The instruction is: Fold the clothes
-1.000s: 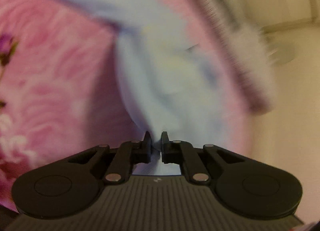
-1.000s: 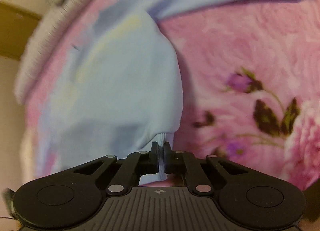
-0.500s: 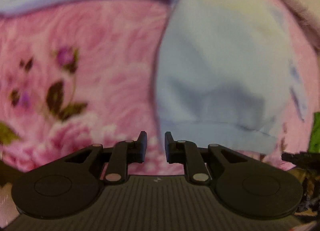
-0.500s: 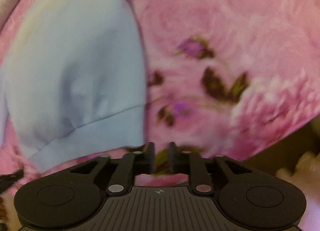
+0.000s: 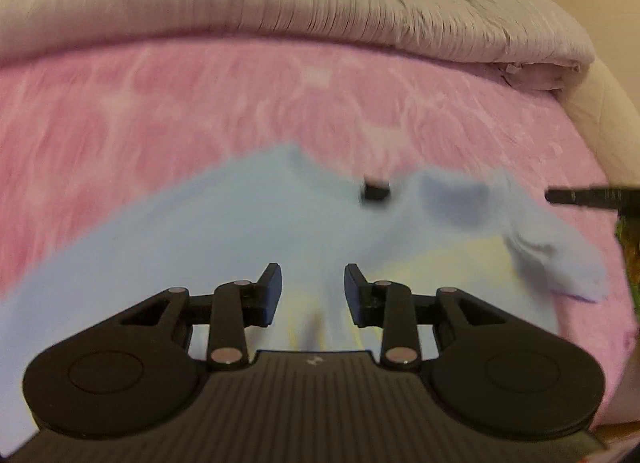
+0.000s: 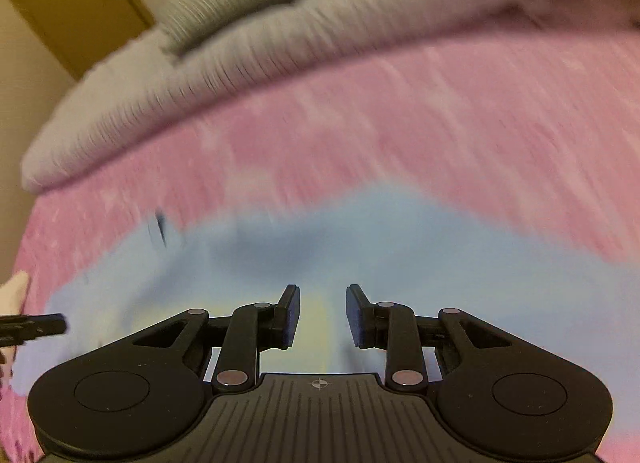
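Both claws have let go of the pale blue garment [image 5: 240, 231] since a second ago, when each pinched its fabric; now my left gripper [image 5: 312, 283] and right gripper [image 6: 322, 303] stand with jaws apart, holding nothing; both views have swung up to show the grey quilt [image 5: 280, 11] beyond; the garment lies spread on the pink blanket [image 5: 160, 103], blurred, so I cannot count its folds; I judge one fold laid down, another grasp likely next.
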`<action>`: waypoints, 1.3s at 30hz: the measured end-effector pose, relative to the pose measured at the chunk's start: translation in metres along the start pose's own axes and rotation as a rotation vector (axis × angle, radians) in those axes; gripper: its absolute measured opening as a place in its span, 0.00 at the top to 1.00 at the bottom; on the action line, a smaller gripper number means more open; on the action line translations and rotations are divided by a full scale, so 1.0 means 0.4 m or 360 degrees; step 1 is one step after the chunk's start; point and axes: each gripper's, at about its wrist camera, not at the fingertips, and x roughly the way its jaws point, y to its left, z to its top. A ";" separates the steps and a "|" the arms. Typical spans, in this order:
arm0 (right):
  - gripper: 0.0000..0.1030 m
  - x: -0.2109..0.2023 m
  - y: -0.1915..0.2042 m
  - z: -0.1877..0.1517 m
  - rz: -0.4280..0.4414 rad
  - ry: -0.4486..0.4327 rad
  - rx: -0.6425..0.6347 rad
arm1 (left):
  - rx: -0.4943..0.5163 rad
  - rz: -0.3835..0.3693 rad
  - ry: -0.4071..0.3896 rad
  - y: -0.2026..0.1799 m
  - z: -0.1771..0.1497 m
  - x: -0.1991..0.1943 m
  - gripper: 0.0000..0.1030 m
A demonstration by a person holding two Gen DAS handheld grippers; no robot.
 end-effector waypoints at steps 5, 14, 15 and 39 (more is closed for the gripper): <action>0.72 0.175 0.026 0.098 0.0117 0.0005 -0.0037 | 0.0043 0.0029 -0.0013 0.041 0.103 0.107 0.72; 0.71 0.376 0.036 0.069 0.0119 0.0218 -0.0152 | 0.0200 0.0012 0.0026 0.134 0.156 0.241 0.67; 0.71 0.383 0.035 0.068 0.0130 0.0234 -0.0155 | 0.0241 0.0021 0.0048 0.139 0.152 0.248 0.64; 0.90 0.396 0.062 0.139 -0.0131 -0.0066 -0.0318 | 0.0074 0.0571 -0.0267 0.197 0.123 0.260 0.94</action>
